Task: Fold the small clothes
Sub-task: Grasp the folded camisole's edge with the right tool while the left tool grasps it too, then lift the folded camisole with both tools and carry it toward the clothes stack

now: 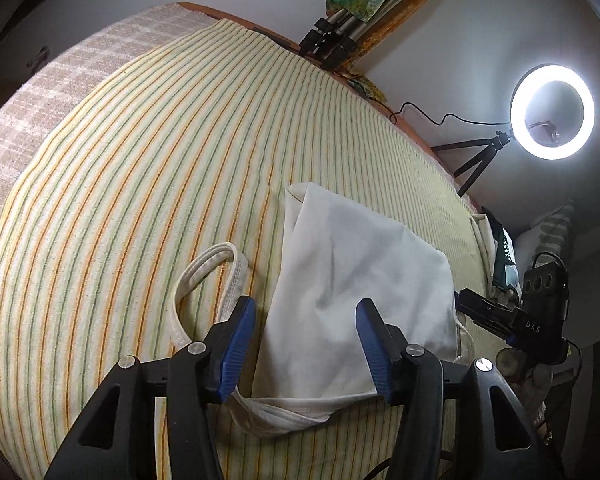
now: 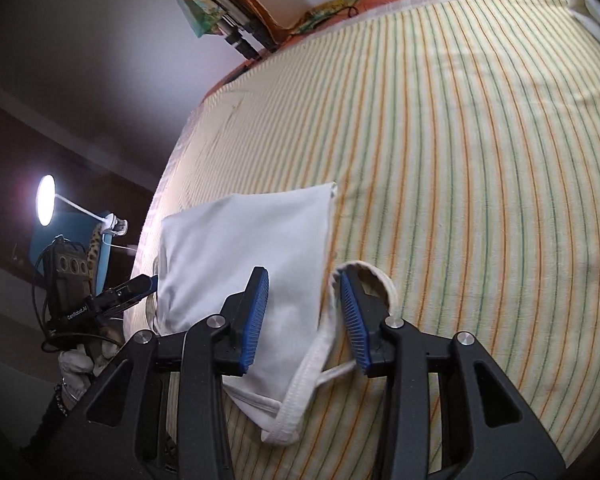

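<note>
On the striped bed (image 1: 140,160), your left gripper (image 1: 306,344) and right gripper (image 2: 304,316) fingers stand apart, unclamped, straddling the white garment (image 1: 352,280), which runs lengthwise away from you.

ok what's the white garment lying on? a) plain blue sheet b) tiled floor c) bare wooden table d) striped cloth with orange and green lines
d, the white garment lies flat on a pale striped cloth with orange and green lines, seen the same way from the right wrist view.
</note>
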A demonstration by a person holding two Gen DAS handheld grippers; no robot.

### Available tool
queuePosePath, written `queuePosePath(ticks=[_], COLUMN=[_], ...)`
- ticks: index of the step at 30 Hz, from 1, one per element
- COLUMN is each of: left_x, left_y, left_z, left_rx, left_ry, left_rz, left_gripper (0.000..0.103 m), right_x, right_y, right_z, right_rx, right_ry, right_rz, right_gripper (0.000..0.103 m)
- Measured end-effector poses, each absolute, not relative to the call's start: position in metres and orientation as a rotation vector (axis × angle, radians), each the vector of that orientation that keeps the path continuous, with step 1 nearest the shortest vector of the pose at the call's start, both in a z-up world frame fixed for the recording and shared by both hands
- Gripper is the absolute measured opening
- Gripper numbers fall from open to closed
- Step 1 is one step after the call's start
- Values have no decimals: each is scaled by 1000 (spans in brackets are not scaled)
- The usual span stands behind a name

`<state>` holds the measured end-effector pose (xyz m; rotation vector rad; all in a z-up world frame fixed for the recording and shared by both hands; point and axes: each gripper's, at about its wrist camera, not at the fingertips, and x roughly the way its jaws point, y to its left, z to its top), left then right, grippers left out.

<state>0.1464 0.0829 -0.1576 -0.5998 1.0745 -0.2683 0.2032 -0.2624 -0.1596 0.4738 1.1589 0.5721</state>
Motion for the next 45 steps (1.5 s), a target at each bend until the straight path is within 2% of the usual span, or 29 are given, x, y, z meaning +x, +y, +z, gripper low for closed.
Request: queuePosePath(ticks=[9,14,15,16,19,20,23,36,45], left_x=[162,166,167,168,169,170,168,152,158], left_y=[71,65,63,62,59,58,55,24,-25], left_z=[-165,-165,-165,-167,-169,-168,-162,-120,-97], left_rx=[-633,-620,-616,-619,-620,-608,-586,-470,-433], left_ry=[1093,1075,1075,1084,1086,1088,1073,973,944], left_rz=[-317,-298,-297,-303,-282,-274,-267,-321,-398], left_gripper=[52,45,42,33,23,16,8,6,5], right_x=[204,200,200,199,200,200,198,182,169], right_y=[-272,-266,-265,-263,-258,-256,-253,-254,-303], right_z=[-176,-179,-180,-180,-182,-182,-176,-120,-94], right_rx=[646,677,680,679,668,655,620,467,438], right_ry=[1172,1147,1147,1148,1156,1156,1143,1012,950], right_rz=[643,667,668,668,661,652,637,603,541], right_gripper=[40,39,36,33,17,15,12,11,11])
